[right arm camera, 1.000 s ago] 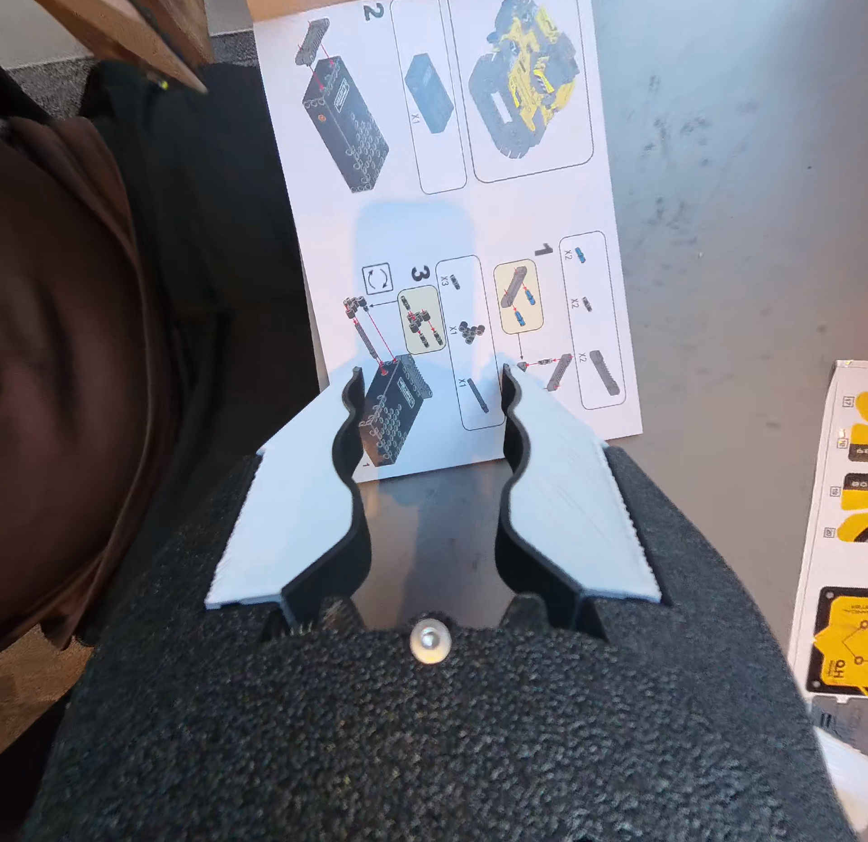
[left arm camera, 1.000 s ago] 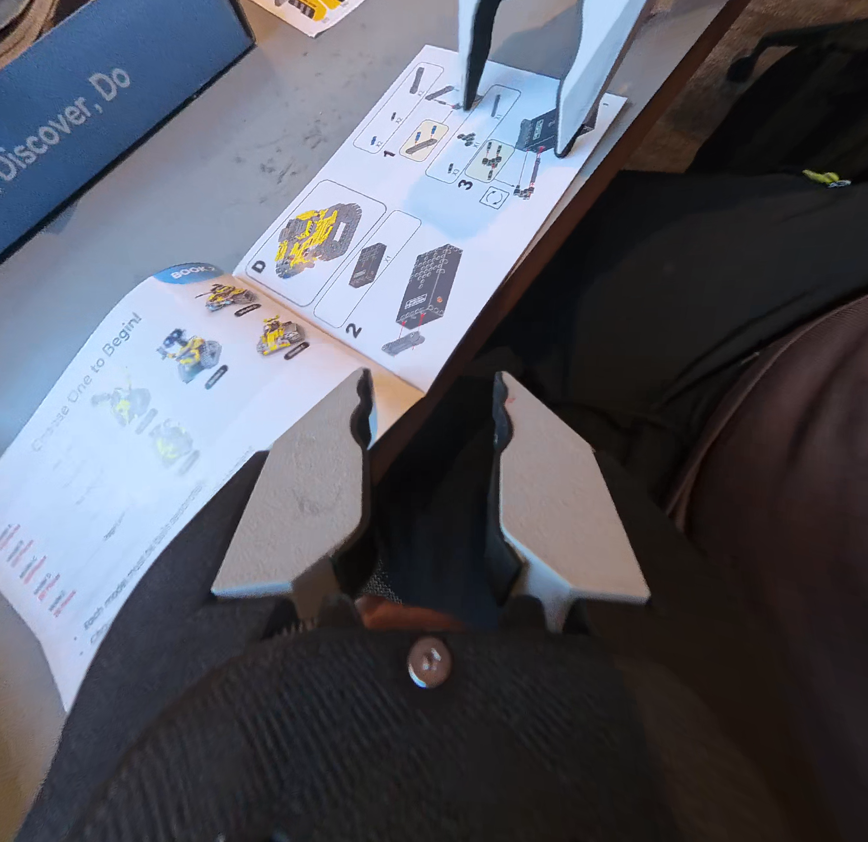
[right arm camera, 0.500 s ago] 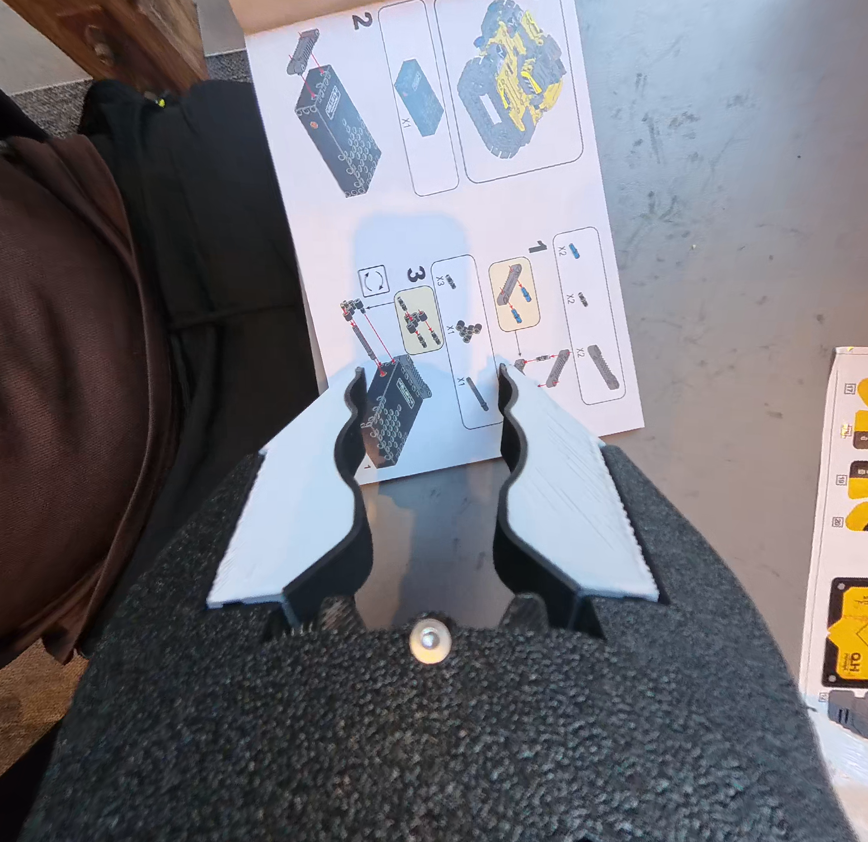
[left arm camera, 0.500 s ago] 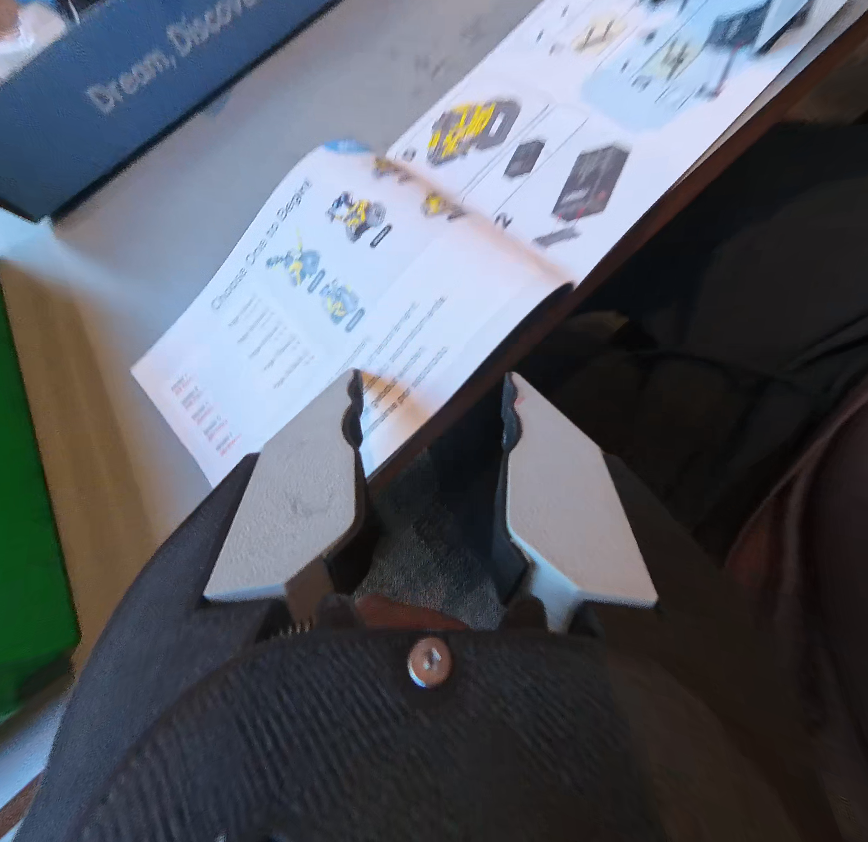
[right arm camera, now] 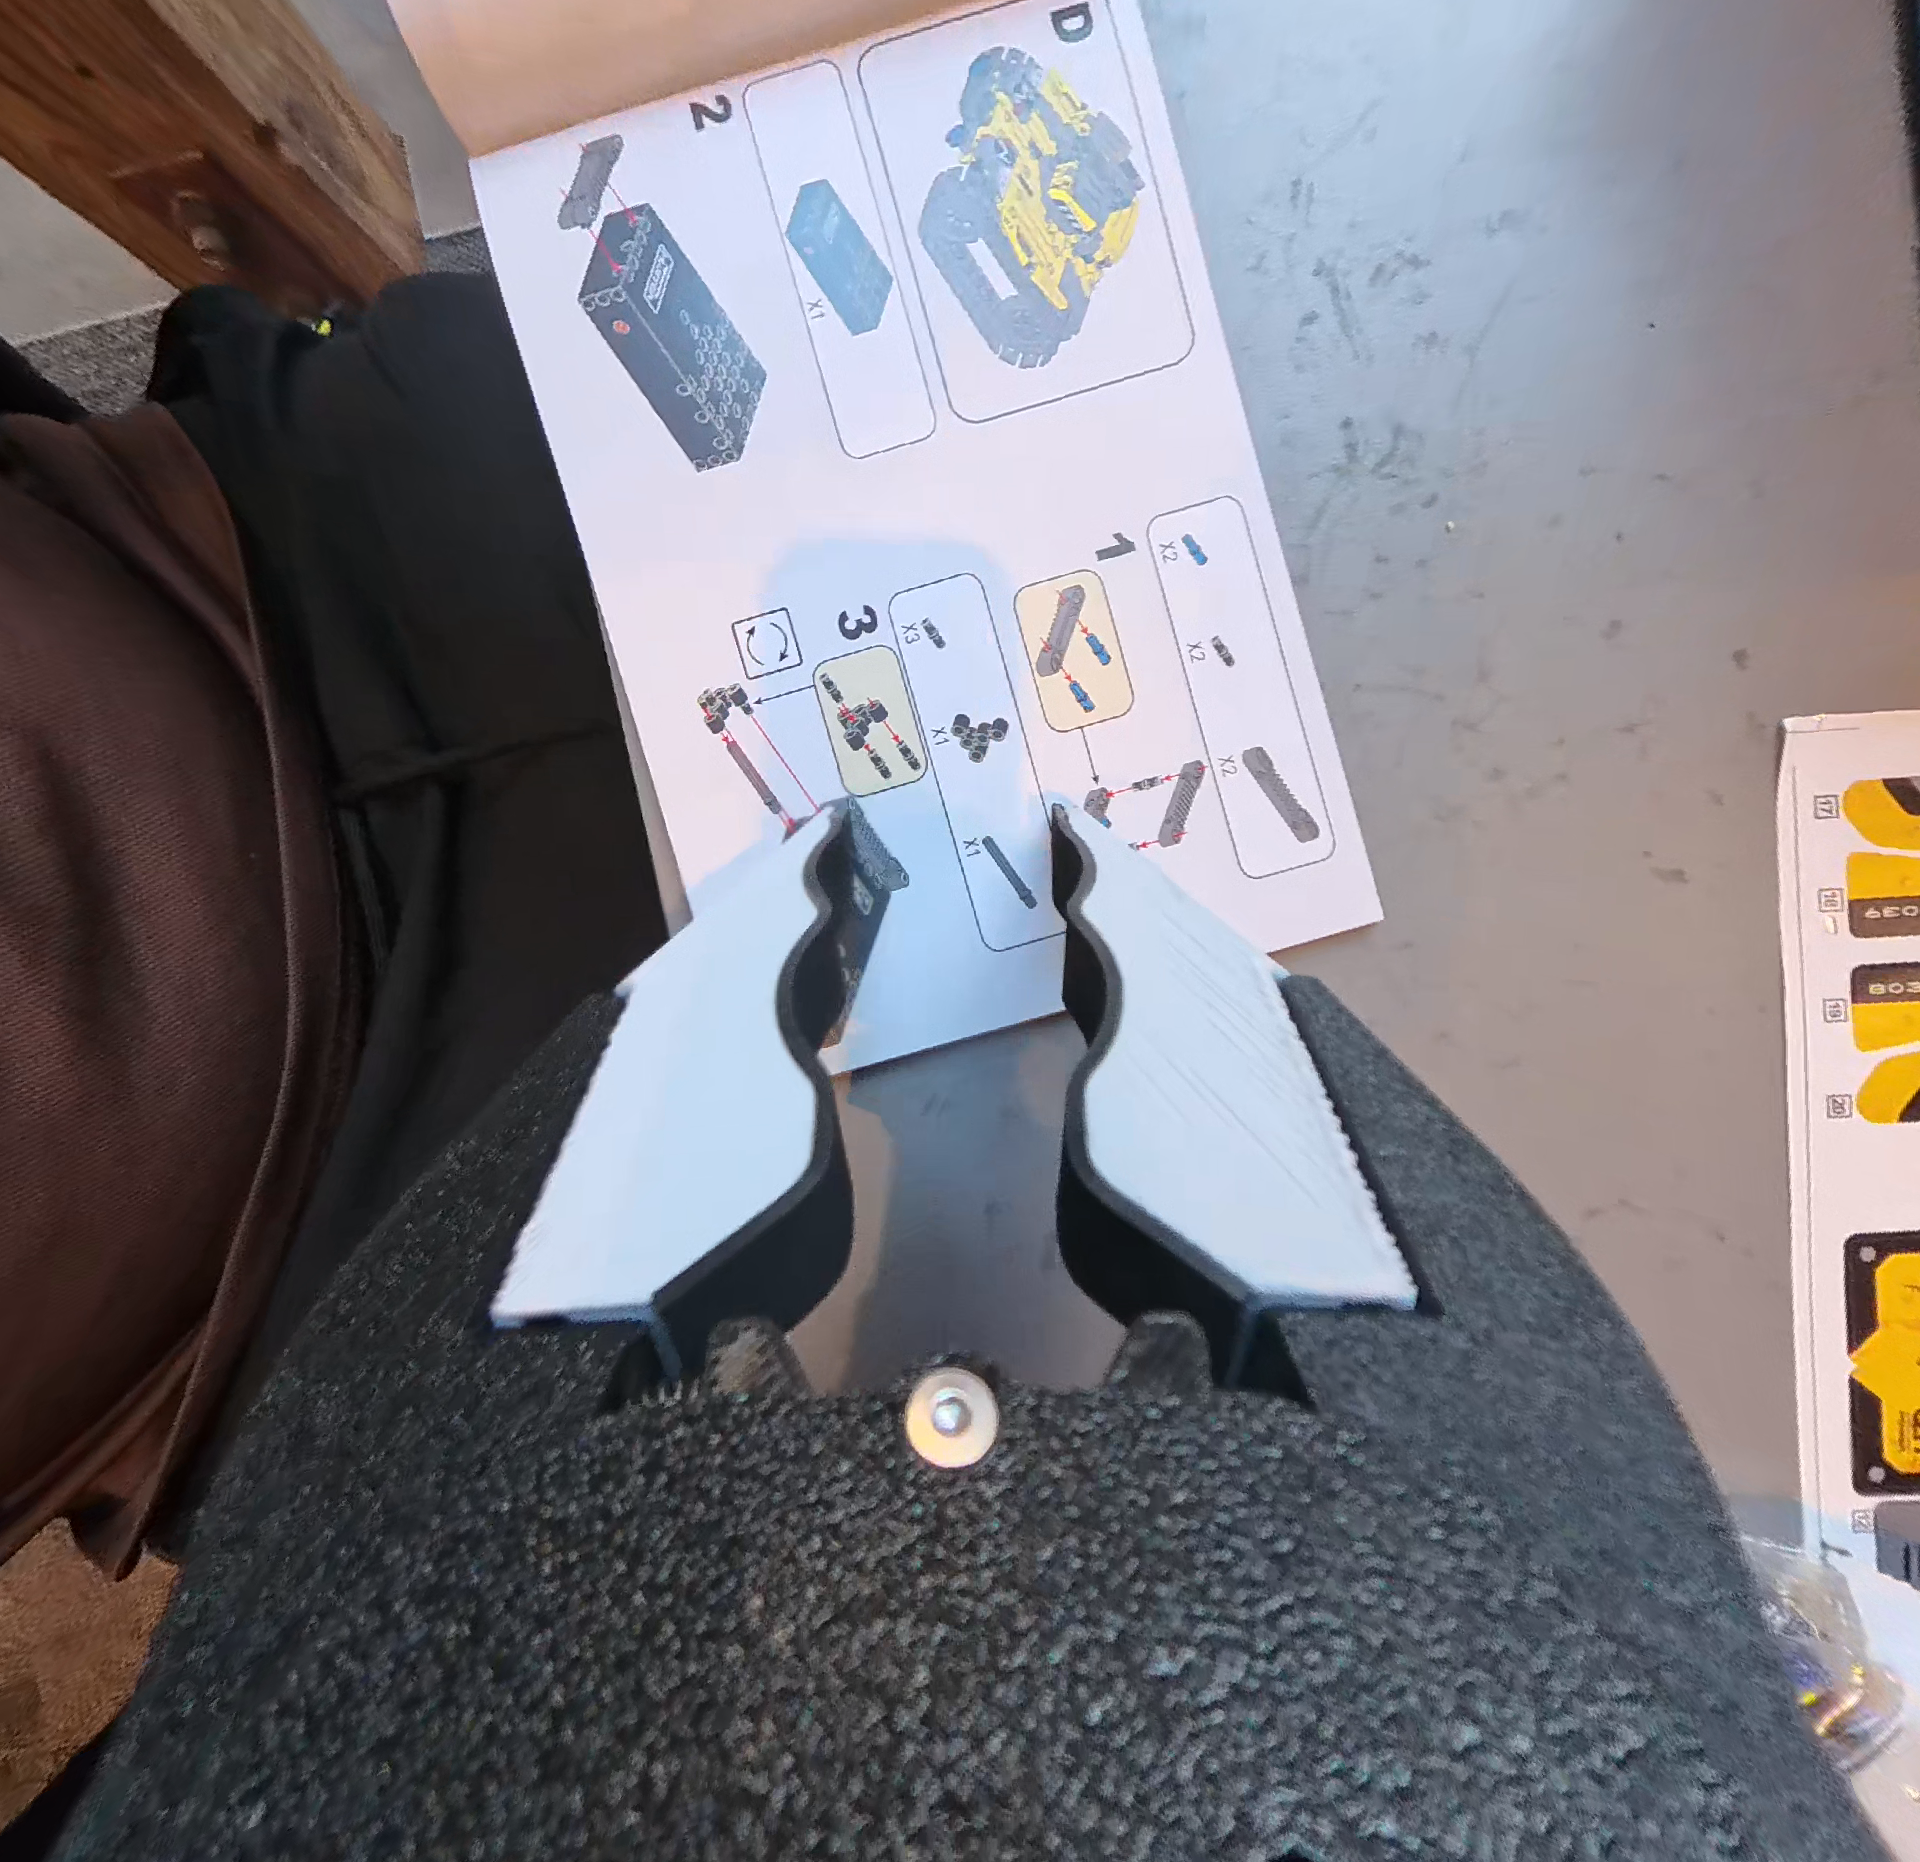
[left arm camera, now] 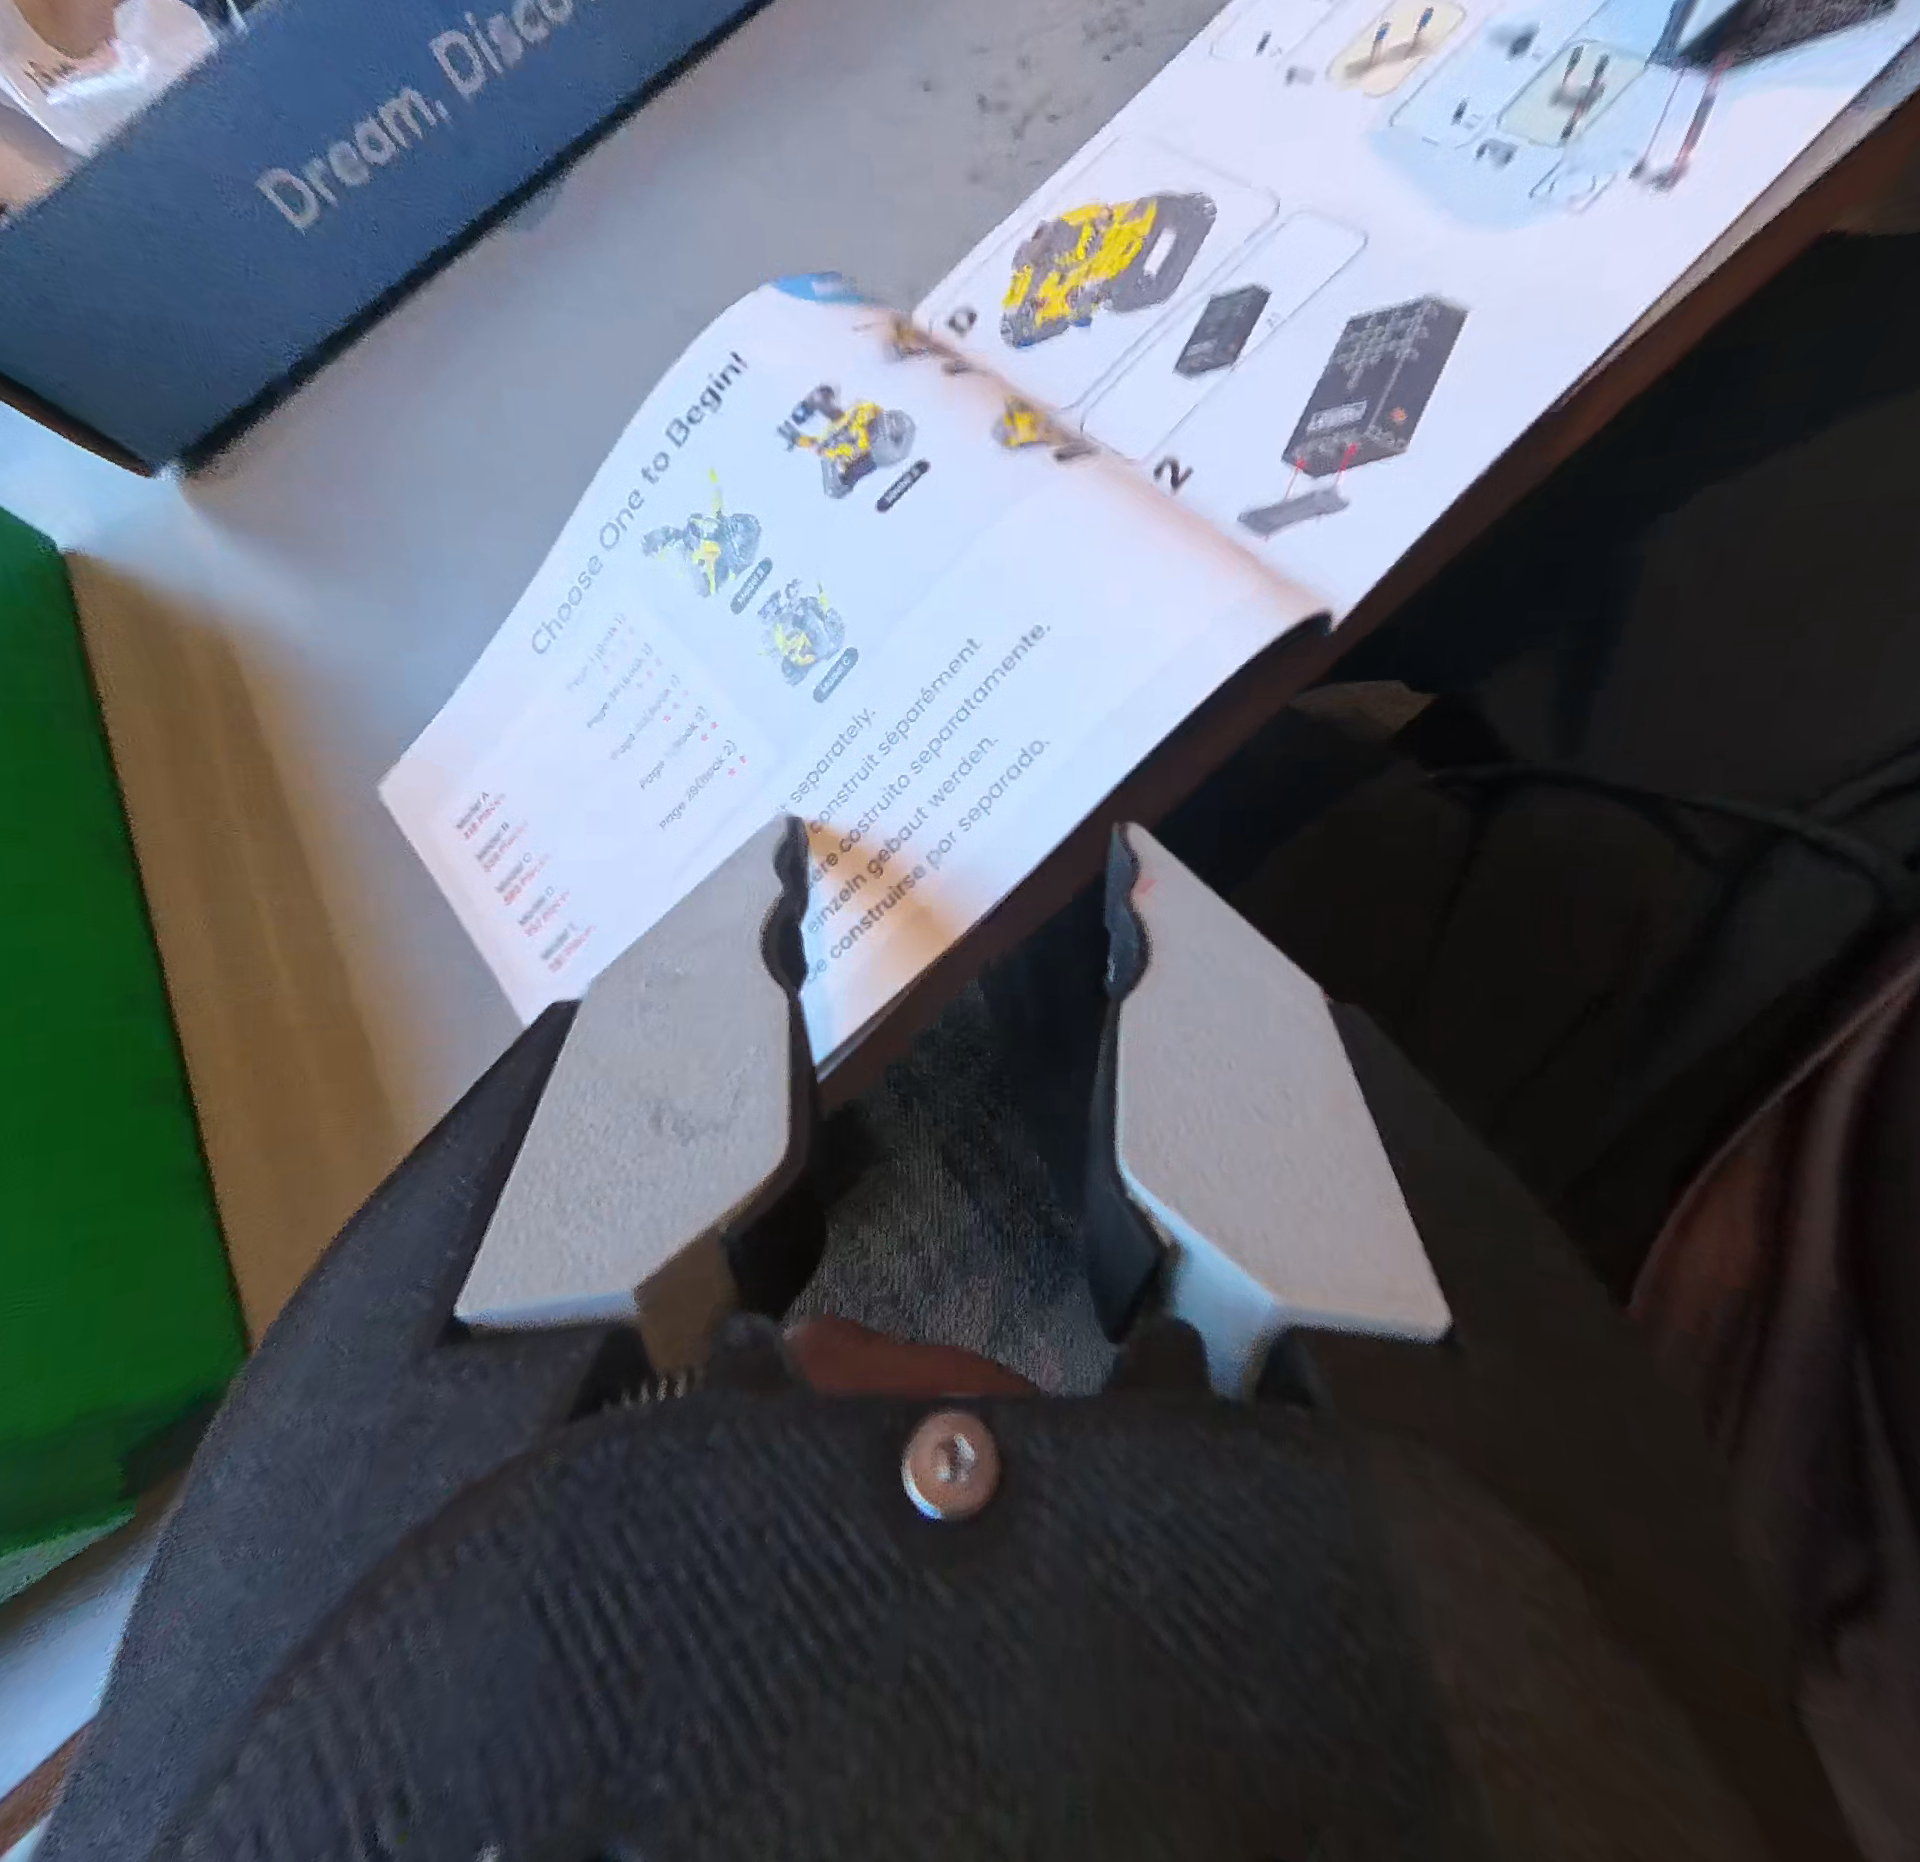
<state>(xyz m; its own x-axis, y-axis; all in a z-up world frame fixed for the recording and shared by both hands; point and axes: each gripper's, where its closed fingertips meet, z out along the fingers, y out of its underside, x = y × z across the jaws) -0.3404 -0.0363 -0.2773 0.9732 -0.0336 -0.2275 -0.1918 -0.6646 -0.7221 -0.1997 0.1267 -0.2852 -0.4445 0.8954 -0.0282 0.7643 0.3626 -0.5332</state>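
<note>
An open building-kit instruction booklet [left arm camera: 935, 565] lies along the near edge of a grey table [left arm camera: 623, 285], pages up. My left gripper [left arm camera: 951, 856] is open and empty; its left finger is over the booklet's near left page, its right finger past the table edge. My right gripper [right arm camera: 940, 825] is open and empty, its fingertips over the near edge of the booklet's right page [right arm camera: 935, 462]. The right gripper also shows at the top right of the left wrist view [left arm camera: 1766, 4].
A dark blue box [left arm camera: 312, 150] stands at the back left. A green object [left arm camera: 83, 981] lies at the left edge. A white and yellow sticker sheet [right arm camera: 1860, 1085] lies right of the booklet. A person's dark clothing [right arm camera: 156, 877] sits beyond the table edge. A wooden leg [right arm camera: 177, 98] stands behind. My right fingertips sit around 20 cm from my left ones.
My left gripper has moved left along the table edge, from the booklet's spine to its left page. My right gripper has crept forward slightly over the right page. Both stayed open.
</note>
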